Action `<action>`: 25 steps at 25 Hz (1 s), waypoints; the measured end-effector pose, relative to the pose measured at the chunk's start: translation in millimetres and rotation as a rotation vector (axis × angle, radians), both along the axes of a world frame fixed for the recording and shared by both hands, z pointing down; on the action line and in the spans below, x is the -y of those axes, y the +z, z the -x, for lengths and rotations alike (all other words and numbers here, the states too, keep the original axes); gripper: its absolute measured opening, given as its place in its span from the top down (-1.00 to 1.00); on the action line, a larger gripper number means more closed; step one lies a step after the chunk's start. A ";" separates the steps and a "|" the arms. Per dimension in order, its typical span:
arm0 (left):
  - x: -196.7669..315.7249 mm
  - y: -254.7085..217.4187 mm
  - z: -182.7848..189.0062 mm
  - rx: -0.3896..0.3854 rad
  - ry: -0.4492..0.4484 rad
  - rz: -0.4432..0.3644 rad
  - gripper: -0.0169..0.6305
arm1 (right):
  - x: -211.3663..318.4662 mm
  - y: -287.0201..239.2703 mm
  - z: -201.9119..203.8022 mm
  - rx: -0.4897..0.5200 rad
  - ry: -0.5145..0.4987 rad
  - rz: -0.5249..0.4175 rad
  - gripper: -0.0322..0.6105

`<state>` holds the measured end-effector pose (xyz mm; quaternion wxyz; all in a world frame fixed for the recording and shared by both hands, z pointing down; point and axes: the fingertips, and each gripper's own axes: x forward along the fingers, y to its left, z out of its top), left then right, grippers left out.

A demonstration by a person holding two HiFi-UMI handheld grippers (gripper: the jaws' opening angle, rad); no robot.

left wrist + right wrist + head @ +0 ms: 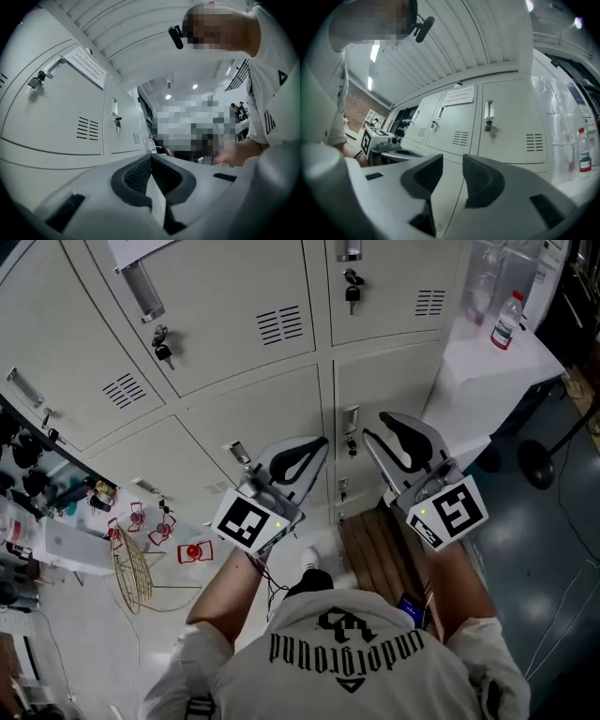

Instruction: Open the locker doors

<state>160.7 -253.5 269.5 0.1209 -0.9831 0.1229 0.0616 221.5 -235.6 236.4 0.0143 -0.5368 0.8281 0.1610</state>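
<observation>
Grey locker doors fill the wall ahead, all shut, with a key hanging in the lock of the upper left one. The lower right door carries a small handle. My left gripper points at the lower doors with its jaws together and nothing between them. In the left gripper view the left gripper has its pads meeting at the tip. My right gripper hangs beside it, apart from the doors. In the right gripper view the right gripper shows a gap and holds nothing, facing a door with its key.
A plastic bottle stands on a white table right of the lockers. A wooden slatted board lies on the floor below my right arm. Red-marked items and a wire basket lie at the left. A black stand base sits at the right.
</observation>
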 end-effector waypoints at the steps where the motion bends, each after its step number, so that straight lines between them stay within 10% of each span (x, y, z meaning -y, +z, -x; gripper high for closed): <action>1: 8.4 -9.3 -3.6 -0.009 0.003 -0.022 0.92 | 6.9 -11.1 -3.7 0.010 0.003 -0.011 0.47; 25: 105.8 -141.2 -57.2 -0.089 0.065 -0.200 0.92 | 152.8 -139.7 -52.8 0.009 0.141 -0.105 0.47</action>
